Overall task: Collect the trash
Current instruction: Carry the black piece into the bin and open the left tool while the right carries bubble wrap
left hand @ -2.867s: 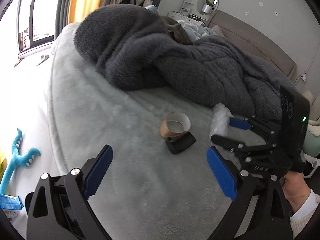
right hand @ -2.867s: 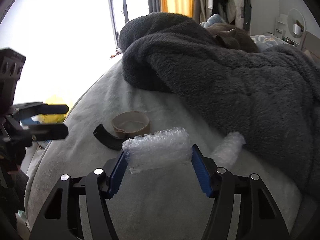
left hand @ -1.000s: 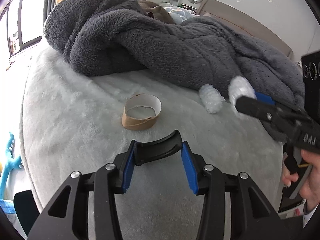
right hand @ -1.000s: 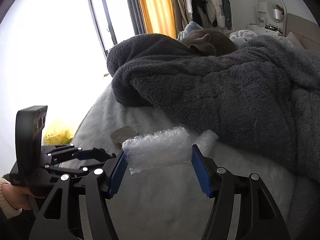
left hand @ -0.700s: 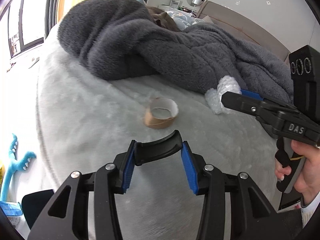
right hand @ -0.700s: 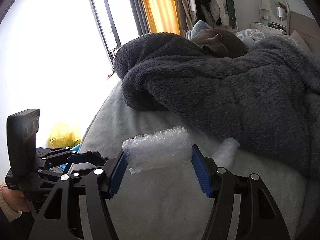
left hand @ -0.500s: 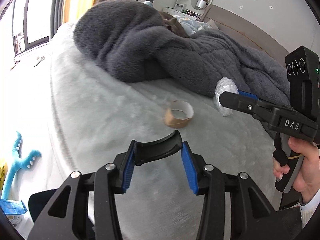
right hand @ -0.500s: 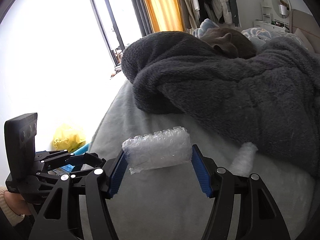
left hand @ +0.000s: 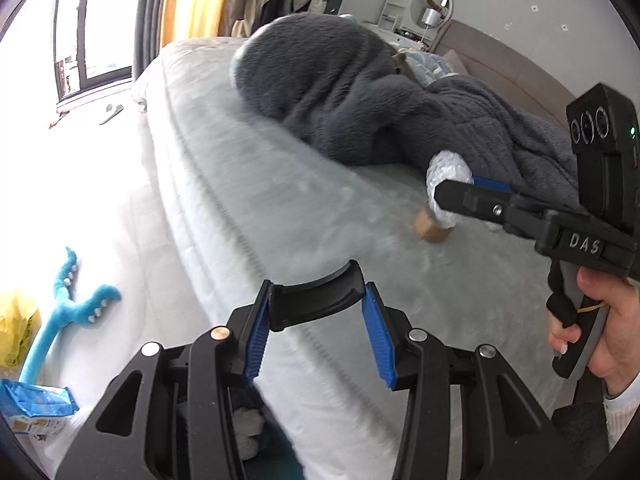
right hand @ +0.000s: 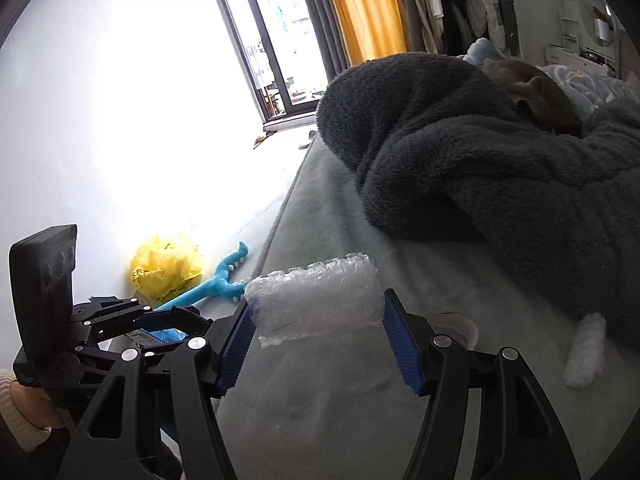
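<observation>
My left gripper (left hand: 318,320) is shut on a curved black plastic piece (left hand: 316,301) and holds it over the bed's left edge. My right gripper (right hand: 320,328) is shut on a roll of bubble wrap (right hand: 316,298); it also shows in the left wrist view (left hand: 444,184) above the bed. A brown cardboard tape ring (left hand: 430,230) lies on the grey bed (left hand: 280,200), partly hidden behind the right gripper. A second bubble wrap roll (right hand: 586,350) lies on the bed beside the dark blanket (right hand: 480,152).
On the floor left of the bed lie a yellow plastic bag (right hand: 166,266), a blue plush toy (left hand: 68,304) and a blue packet (left hand: 34,402). A window (right hand: 280,52) and an orange curtain (right hand: 360,12) stand beyond. A cat (right hand: 536,92) lies on the blanket.
Both grippers have swung left toward the bed's edge and the floor, each keeping its piece. The tape ring and second bubble wrap roll have shifted right in view.
</observation>
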A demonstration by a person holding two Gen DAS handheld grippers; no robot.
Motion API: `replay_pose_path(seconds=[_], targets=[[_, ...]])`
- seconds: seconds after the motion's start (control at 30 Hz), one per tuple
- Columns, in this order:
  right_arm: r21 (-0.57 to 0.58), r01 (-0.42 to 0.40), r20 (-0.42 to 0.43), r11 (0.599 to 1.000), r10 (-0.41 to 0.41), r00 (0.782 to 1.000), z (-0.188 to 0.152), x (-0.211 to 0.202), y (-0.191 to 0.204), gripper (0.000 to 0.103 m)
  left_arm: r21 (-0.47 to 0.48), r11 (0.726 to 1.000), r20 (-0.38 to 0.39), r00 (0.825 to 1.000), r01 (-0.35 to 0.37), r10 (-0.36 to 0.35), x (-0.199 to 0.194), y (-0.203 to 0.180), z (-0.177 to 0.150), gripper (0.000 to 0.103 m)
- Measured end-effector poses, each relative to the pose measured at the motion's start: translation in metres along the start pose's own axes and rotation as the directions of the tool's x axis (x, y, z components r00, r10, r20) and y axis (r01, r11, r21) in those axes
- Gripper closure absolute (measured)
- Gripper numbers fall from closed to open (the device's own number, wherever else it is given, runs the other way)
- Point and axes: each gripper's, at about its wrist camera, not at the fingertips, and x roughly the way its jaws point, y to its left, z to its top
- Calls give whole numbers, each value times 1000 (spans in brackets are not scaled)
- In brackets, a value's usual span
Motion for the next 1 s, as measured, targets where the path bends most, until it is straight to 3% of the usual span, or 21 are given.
replay_pose_path(seconds=[0.4,0.7,0.83,0.93,1.0], targets=[[-7,-107,-27,994,107,994,7,38,61,39,-7,996,-143,986,-87,85,-8,60,-39,56],[-92,-140,-109,986,130,986,-5,75,111,39,-90,990,-324,943,-104,69,4,113,-84,56],[-114,-140,-137,984,124,983,-12,87,124,39,-117,987,-364,929,-109,59,5,124,-96,55],[-129,-150,-147,980,130,980,-13,94,133,39,-128,984,-387,920,-120,62,4,131,-103,53],[-133,-163,-155,978,142,978,-13,98,141,39,-137,982,-403,913,-129,63,5,138,-106,41]])
